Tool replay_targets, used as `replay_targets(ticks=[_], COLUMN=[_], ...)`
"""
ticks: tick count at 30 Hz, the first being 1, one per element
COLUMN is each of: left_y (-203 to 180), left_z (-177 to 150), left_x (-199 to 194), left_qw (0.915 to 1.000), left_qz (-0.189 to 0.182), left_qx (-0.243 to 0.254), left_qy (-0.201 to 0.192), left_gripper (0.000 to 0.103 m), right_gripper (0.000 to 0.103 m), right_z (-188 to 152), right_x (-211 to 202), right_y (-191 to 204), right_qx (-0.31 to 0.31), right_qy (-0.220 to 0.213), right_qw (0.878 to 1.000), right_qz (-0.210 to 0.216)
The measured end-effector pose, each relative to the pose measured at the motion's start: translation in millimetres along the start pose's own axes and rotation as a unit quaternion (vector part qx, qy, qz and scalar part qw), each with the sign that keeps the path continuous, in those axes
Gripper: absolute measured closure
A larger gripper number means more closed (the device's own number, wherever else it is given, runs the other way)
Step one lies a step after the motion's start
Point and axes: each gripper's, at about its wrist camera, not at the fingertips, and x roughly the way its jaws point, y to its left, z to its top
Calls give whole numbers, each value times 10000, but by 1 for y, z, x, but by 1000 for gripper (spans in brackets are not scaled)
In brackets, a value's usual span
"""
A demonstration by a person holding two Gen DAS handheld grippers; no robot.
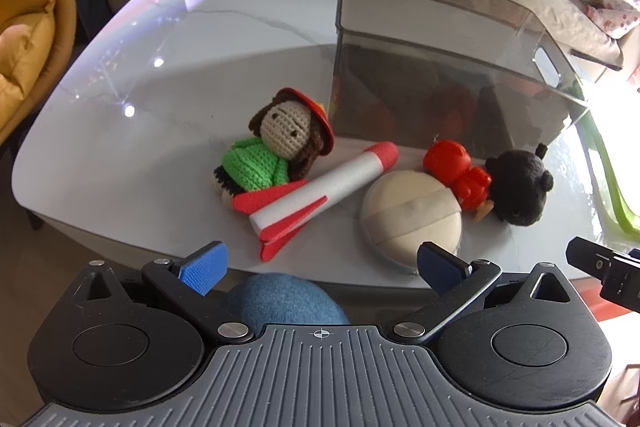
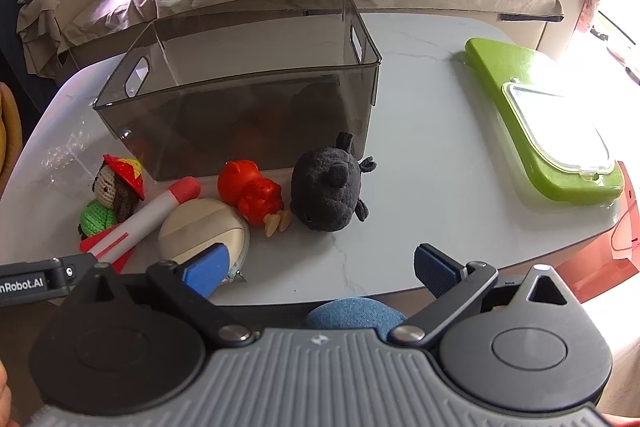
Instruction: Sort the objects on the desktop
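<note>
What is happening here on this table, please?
A person holds a two-finger claw in each hand at the near edge of a white marble table. Both the left claw and the right claw are open and hold nothing. Five toys lie in front of a smoky transparent bin: a crocheted doll, a foam rocket, a round beige cushion, a red plastic figure and a black plush. The bin seems empty, so sorting has not begun.

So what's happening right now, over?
Both grippers open, empty. Five toys beside bin: doll, rocket, plush. Nothing blocking.
</note>
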Motion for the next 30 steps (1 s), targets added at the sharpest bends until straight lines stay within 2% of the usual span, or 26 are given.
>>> replay_targets(ticks=[7,30], left_y=[3,7], left_z=[-3,-4], left_x=[6,8], left_qw=[9998,9998], left_qz=[-17,-2], left_qx=[-41,-68], left_qy=[186,185], left_gripper=[0,0], right_gripper=[3,3], right_z=[-2,-4], right_x=[2,6], right_y=[0,4], right_qx=[-16,-94], right_qy=[107,194], right_qw=[9999,9998], right_qz=[18,6])
